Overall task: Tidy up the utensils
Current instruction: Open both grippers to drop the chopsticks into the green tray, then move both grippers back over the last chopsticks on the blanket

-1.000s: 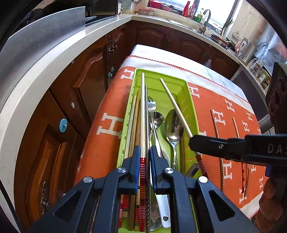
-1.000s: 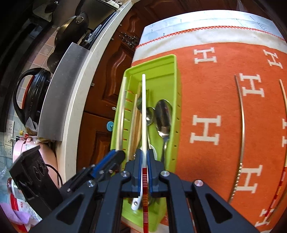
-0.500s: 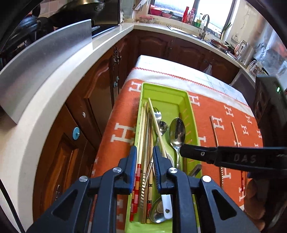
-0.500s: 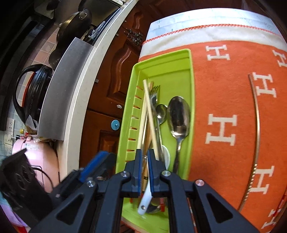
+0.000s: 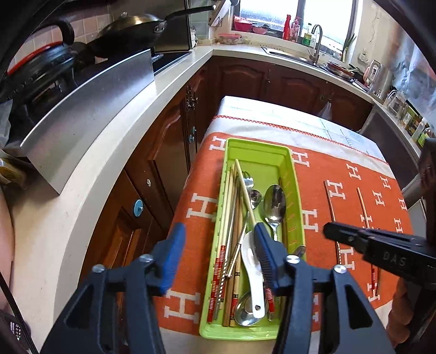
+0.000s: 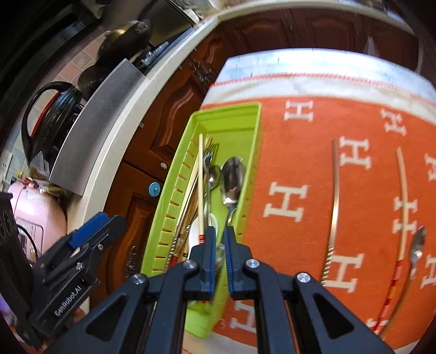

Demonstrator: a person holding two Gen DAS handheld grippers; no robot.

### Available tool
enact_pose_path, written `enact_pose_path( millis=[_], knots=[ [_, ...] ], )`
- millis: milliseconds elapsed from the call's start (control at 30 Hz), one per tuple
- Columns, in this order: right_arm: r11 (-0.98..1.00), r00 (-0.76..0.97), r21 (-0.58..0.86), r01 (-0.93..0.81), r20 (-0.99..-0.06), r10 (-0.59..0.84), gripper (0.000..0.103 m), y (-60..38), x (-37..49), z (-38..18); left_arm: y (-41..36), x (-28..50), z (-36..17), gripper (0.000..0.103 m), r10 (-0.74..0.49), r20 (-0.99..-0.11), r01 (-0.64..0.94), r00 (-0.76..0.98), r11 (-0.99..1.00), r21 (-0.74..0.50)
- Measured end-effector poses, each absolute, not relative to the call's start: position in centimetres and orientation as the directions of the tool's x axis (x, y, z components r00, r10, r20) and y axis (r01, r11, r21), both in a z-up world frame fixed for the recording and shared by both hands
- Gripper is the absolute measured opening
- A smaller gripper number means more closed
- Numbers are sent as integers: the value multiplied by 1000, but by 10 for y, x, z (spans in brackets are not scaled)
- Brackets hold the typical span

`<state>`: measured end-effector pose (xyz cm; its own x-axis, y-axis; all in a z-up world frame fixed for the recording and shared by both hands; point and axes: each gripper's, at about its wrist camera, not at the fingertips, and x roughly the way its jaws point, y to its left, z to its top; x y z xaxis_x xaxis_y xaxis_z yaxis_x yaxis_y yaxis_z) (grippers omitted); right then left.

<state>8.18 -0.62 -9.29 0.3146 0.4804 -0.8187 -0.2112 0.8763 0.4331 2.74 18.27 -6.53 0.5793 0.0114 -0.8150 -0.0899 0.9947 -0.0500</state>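
A green tray [image 5: 283, 152] lies on the orange cloth [image 5: 313, 174] and holds several chopsticks [image 5: 231, 201], a fork, metal spoons [image 5: 273, 204] and a white ceramic spoon [image 5: 253, 269]. My left gripper [image 5: 219, 239] hovers above the tray's near end with its jaws opening wide and nothing gripped. My right gripper [image 6: 220, 237] is shut and empty over the tray's [image 6: 253, 141] near right wall. Two more chopsticks [image 6: 333, 204] [image 6: 403, 196] and a small spoon [image 6: 418, 245] lie on the cloth to the right.
The table's left edge drops to dark wooden cabinets [image 5: 163, 152] under a pale counter [image 5: 109, 152]. A wok [image 5: 128, 24] and a black kettle [image 6: 51, 114] stand on the stove side. A sink [image 5: 299, 54] is at the back.
Both grippers let their red-banded chopsticks drop into the tray. The left jaws have spread wide. Both grippers have risen and drawn back from the tray.
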Motion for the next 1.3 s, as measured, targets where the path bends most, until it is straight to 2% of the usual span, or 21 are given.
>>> enact_pose_path(
  millis=[67, 167, 367, 700, 900, 1200, 1300],
  knots=[
    [885, 350, 411, -221, -813, 465, 8, -16, 79, -87, 176, 25, -62, 63, 8, -811, -83, 585, 995, -49],
    [899, 392, 369, -235, -811, 435, 7, -34, 74, -81, 164, 23, -58, 69, 13, -802, -77, 598, 996, -42],
    [930, 460, 294, -221, -809, 365, 7, -76, 62, -78, 133, 23, -52, 70, -38, -786, -39, 617, 996, -79],
    [951, 462, 296, -91, -833, 304, 7, -158, 54, -106, 61, 39, -70, 70, -136, -808, 87, 574, 991, -105],
    [941, 450, 334, -44, -835, 318, 7, -187, 51, -123, 21, 52, -96, 70, -168, -838, 134, 520, 984, -114],
    [923, 421, 378, -64, -829, 369, 8, -200, 53, -140, -17, 71, -153, 70, -75, -886, 129, 457, 992, -17],
    [919, 407, 389, -68, -830, 382, 13, -198, 57, -146, -23, 73, -165, 70, -50, -896, 122, 442, 993, 5]
  ],
)
